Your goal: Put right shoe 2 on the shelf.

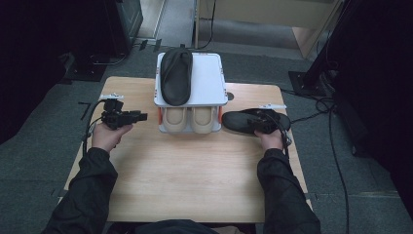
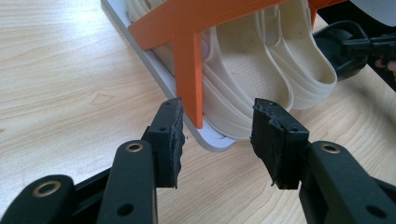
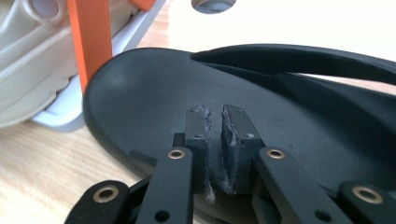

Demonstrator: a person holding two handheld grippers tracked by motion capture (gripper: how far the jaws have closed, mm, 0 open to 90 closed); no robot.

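Observation:
A small rack with a white top shelf [image 1: 209, 83] and orange posts [image 2: 189, 70] stands at the back middle of the wooden table [image 1: 195, 175]. One black slipper [image 1: 176, 75] lies on the top shelf. A pair of cream slippers [image 1: 190, 119] sits on the lower shelf, toes toward me. A second black slipper [image 1: 238, 122] lies just right of the rack, and my right gripper [image 1: 260, 122] is shut on its near edge; in the right gripper view the pads [image 3: 215, 112] pinch the sole [image 3: 154, 88]. My left gripper [image 1: 141, 116] hovers left of the rack, open [image 2: 217, 135] and holding nothing, pointing at the rack's corner post.
The front half of the table is bare wood. A round hole [image 1: 230, 96] in the tabletop sits behind the rack's right corner. Cables [image 1: 336, 141] trail across the floor at the right. Dark equipment stands beyond the far left corner.

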